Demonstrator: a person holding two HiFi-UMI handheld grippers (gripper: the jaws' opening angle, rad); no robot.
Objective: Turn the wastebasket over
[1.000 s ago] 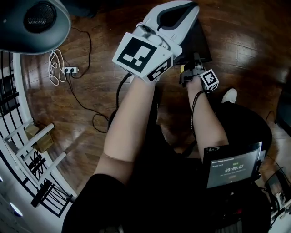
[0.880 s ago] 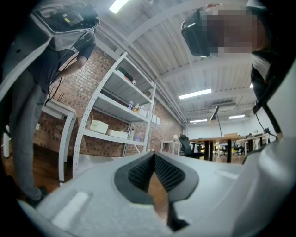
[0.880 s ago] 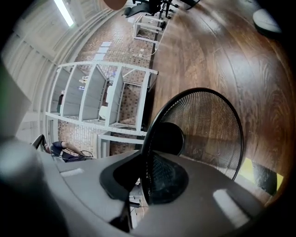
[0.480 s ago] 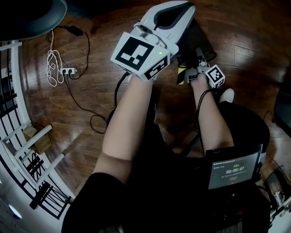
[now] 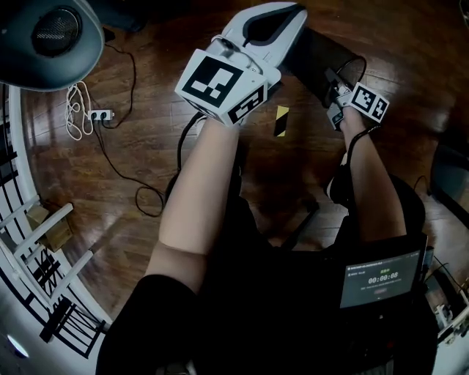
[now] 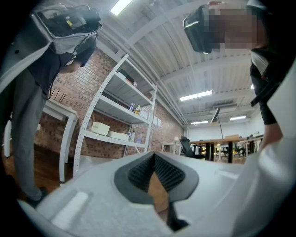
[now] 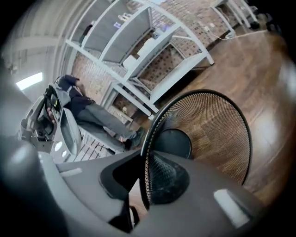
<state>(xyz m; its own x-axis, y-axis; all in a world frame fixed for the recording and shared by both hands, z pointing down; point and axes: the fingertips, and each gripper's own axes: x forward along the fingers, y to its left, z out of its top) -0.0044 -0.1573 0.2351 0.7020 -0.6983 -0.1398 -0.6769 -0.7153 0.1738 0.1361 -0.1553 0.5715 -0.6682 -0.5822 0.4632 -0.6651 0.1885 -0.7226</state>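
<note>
The black mesh wastebasket (image 5: 320,57) lies tipped on its side over the wooden floor, mouth toward my right gripper (image 5: 335,82). In the right gripper view I look into the wastebasket (image 7: 217,134) and see its solid round bottom. My right gripper (image 7: 143,173) is shut on its rim, one pad inside the mesh and one outside. The jaws have just been opening a little, with the rim still pinched between them. My left gripper (image 5: 284,16) hovers beside the basket's far end, shut and holding nothing. The left gripper (image 6: 154,156) points out level into the room.
A yellow-and-black tape mark (image 5: 281,121) lies on the floor between my arms. A power strip with cables (image 5: 91,116) and a white rack (image 5: 37,242) are at the left. A person (image 6: 27,115) stands near shelving (image 6: 115,115). A small screen (image 5: 381,278) sits at my waist.
My right gripper has swung right and upward, rolling as it went. The wastebasket came with it and has tipped further over. The left gripper has hardly moved.
</note>
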